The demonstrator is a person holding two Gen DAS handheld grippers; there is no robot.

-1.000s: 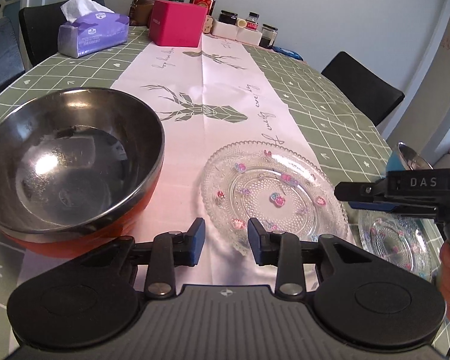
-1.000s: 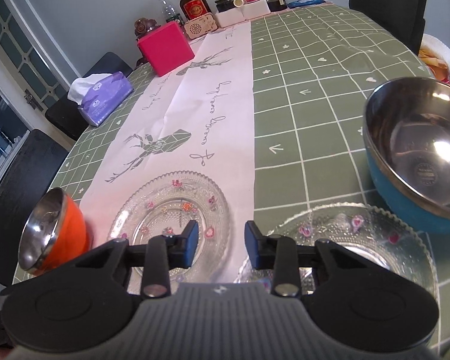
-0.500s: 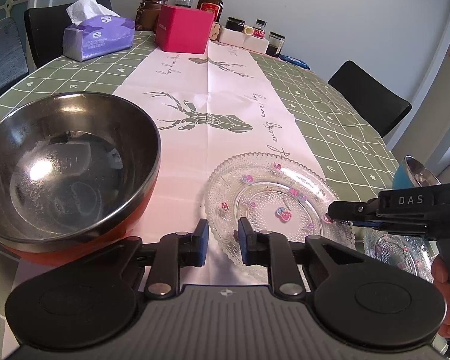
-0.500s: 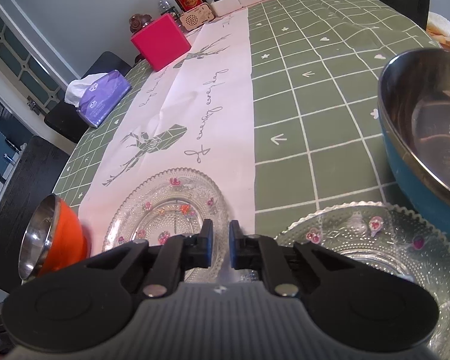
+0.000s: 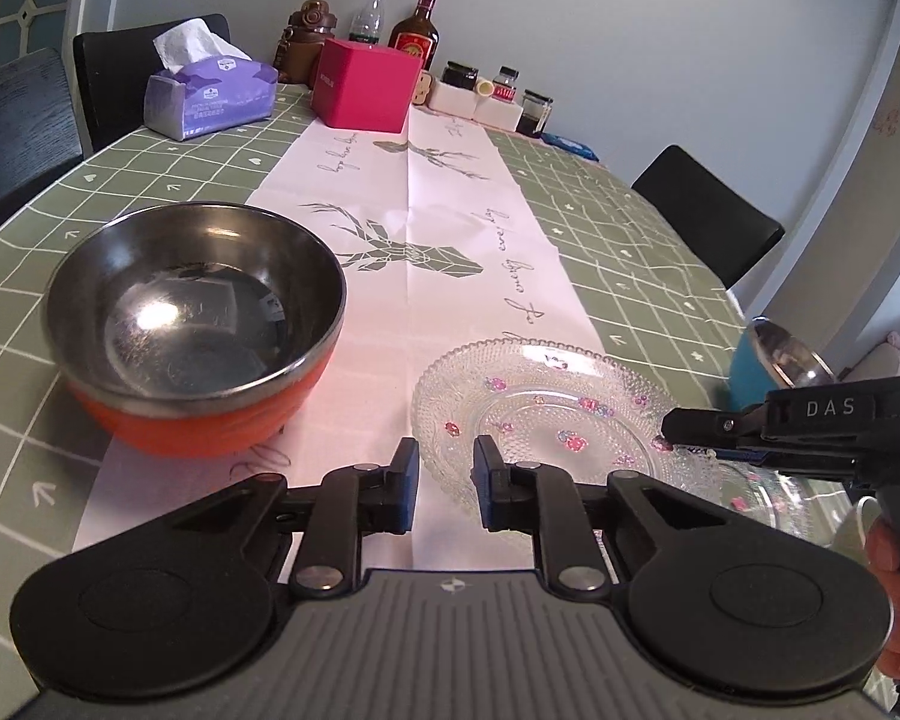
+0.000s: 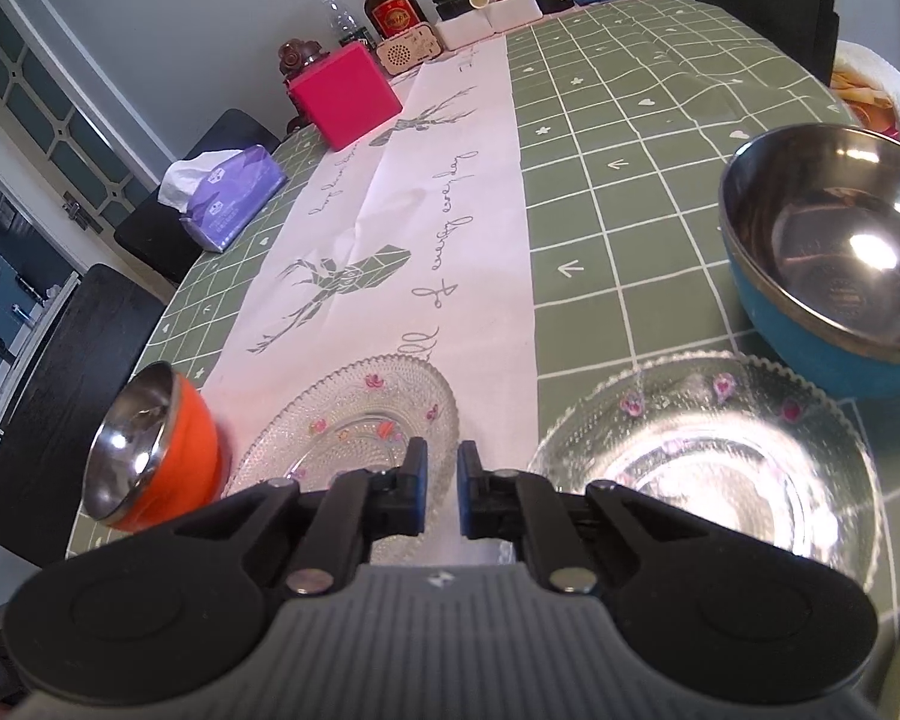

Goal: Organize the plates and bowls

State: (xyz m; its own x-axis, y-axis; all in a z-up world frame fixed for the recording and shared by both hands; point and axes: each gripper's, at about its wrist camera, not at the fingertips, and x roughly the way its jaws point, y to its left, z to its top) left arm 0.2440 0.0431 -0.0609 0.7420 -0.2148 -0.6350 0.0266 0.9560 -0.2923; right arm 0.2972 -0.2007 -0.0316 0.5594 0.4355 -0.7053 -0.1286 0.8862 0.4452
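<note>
The task looks to be at its start: nothing is stacked yet, and all 4 dishes are spread over the green checked tabletop (image 6: 630,120). The clear round glass plate with small pink flowers (image 5: 546,414) lies on the white runner, and both tools are on it. The left hand-held gripper (image 5: 444,483) has its pads close together with the near rim of this plate between them, so it seems clamped on it. The right hand-held gripper (image 6: 442,489) is fully together, and I judge that it pinches the opposite rim. What is left is to put this plate with the second glass plate (image 6: 708,456) and to bring the orange round bowl with steel inside (image 5: 198,330) and the blue round bowl with steel inside (image 6: 828,276) together. The left wrist view shows the right tool reaching the plate's rim from the side. The right wrist view shows the second plate and the blue bowl whole, just beside each other.
</note>
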